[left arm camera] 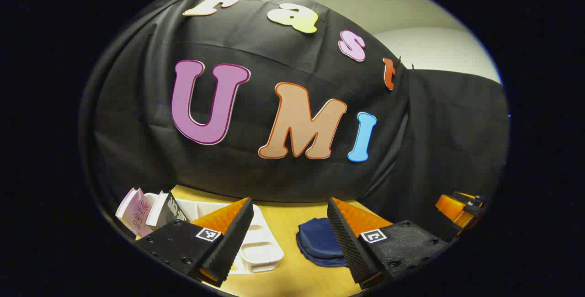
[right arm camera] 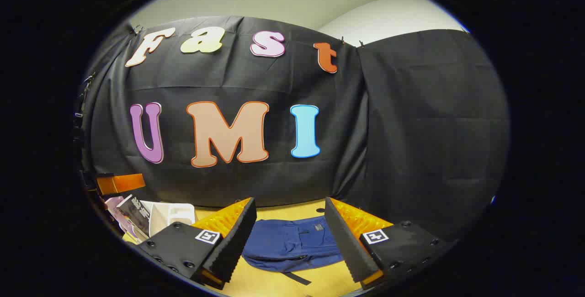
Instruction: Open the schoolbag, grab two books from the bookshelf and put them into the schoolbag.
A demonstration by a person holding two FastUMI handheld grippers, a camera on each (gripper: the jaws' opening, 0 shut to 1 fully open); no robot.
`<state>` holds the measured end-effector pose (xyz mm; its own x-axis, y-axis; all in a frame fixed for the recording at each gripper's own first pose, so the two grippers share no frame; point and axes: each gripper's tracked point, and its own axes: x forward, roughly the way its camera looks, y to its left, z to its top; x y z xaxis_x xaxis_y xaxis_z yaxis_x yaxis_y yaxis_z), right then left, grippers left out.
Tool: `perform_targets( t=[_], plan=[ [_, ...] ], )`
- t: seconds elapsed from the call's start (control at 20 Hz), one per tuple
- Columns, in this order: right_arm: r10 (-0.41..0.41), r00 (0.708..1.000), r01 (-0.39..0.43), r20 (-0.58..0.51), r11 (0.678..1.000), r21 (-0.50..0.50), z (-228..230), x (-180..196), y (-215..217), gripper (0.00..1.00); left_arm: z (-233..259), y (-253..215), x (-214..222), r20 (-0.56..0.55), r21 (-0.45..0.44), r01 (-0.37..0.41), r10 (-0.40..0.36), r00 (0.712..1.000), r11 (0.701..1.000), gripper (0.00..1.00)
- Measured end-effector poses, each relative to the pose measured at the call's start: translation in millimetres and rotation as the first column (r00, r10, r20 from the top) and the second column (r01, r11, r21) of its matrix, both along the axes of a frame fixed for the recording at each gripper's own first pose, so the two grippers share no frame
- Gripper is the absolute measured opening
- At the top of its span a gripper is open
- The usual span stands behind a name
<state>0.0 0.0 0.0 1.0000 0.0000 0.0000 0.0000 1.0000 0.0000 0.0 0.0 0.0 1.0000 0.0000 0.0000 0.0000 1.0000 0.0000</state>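
A dark blue schoolbag (right arm camera: 292, 244) lies flat on the yellow table (right arm camera: 274, 283), straight ahead of my right gripper (right arm camera: 288, 235), which stands open above it. The same schoolbag (left arm camera: 320, 242) shows in the left gripper view, just right of centre. My left gripper (left arm camera: 288, 237) is open and holds nothing. At the left stands a white bookshelf (left arm camera: 256, 246) with two books leaning in it: a pink book (left arm camera: 136, 212) and a dark-covered book (left arm camera: 171, 210). The right gripper view has the bookshelf (right arm camera: 171, 214) and books (right arm camera: 132, 217) at its lower left.
Black cloth walls close the booth behind the yellow table (left arm camera: 283, 217) and to the right. The other gripper (left arm camera: 459, 208) shows at the far right of the left gripper view, and the other gripper (right arm camera: 119, 183) at the far left of the right gripper view.
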Motion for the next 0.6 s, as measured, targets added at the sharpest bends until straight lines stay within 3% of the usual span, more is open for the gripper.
perform_targets(
  t=[0.6],
  plan=[
    [-0.013,1.0,0.012,-0.017,0.999,-0.052,-7.0,-2.5,-4.3,0.95,-4.2,-4.8,-1.2,-0.005,0.021,0.025,-0.025,1.0,0.999,0.94]
  ],
)
